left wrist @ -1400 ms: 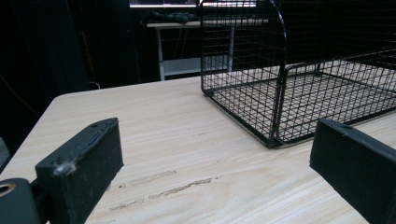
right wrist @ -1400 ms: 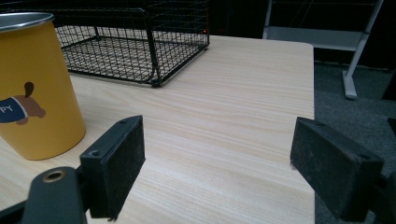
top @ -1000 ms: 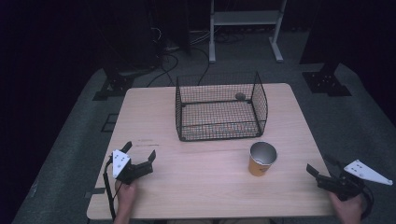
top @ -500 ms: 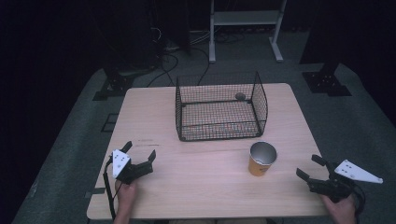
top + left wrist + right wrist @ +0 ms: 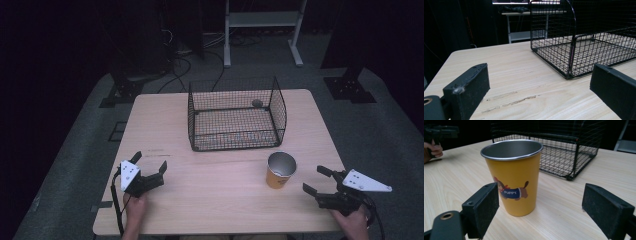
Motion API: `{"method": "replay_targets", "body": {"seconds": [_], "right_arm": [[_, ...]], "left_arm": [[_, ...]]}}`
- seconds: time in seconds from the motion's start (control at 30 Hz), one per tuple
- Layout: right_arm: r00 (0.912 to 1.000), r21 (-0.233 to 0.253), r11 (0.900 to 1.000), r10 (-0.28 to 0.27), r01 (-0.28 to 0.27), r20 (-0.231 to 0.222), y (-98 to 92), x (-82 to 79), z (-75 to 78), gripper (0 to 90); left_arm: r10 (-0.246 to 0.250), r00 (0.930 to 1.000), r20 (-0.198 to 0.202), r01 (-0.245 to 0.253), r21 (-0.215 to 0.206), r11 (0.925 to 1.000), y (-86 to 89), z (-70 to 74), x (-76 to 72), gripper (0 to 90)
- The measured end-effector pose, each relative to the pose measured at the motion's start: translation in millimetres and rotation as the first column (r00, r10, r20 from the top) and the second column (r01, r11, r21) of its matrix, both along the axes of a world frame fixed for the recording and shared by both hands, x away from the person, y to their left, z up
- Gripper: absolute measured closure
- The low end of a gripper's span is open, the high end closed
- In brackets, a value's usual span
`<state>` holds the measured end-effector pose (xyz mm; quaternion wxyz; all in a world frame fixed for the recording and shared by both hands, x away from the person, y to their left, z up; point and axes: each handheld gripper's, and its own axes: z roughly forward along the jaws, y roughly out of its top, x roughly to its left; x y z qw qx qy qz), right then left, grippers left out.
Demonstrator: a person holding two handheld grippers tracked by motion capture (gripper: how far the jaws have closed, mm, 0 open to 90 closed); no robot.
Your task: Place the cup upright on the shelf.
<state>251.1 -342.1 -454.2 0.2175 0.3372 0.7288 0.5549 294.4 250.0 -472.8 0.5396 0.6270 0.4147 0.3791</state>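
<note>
Slid left toward the yellow cup (image 5: 280,170) at lower right, right tool (image 5: 317,182) wide open. Left tool (image 5: 148,166) open, idle. Probably grabbing next.

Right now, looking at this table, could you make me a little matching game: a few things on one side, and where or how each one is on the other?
Things:
1. yellow cup
2. wire basket
3. left gripper
4. right gripper

States:
A. jaws open, at the table's near left
B. black mesh, on the far middle of the table
C. upright, with a cartoon dog on its side
D. jaws open, pointed at the cup

Pairs: 1-C, 2-B, 3-A, 4-D
</note>
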Motion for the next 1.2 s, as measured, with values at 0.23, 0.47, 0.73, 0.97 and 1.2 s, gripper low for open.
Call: {"method": "replay_targets", "body": {"seconds": [0.23,0.47,0.73,0.97,1.2], "right_arm": [[0.9990,-0.029,0.999,0.040,-0.041,-0.018,14.3,6.0,-0.5,13.2],[0.9971,-0.049,0.996,0.073,-0.074,-0.022,30.1,11.4,4.2,13.1],[0.9943,-0.064,0.993,0.094,-0.097,-0.050,44.6,22.3,1.8,12.9],[0.9927,-0.074,0.991,0.102,-0.107,-0.063,55.8,30.6,-0.8,12.6],[0.9920,-0.071,0.991,0.112,-0.116,-0.058,66.3,39.0,-2.7,11.2]], "left_arm": [[0.000,1.0000,0.000,0.000,-0.002,1.0000,0.0,0.0,-0.1,2.0],[0.000,1.0000,0.000,0.000,-0.003,1.0000,0.0,0.1,-0.2,2.0],[0.003,1.0000,0.000,-0.003,-0.005,1.0000,0.1,0.0,0.0,2.0],[0.001,1.0000,-0.001,-0.001,-0.006,1.0000,0.2,0.0,0.0,2.0],[0.001,1.0000,-0.002,-0.001,-0.009,1.0000,0.4,0.0,0.0,2.0]]}}
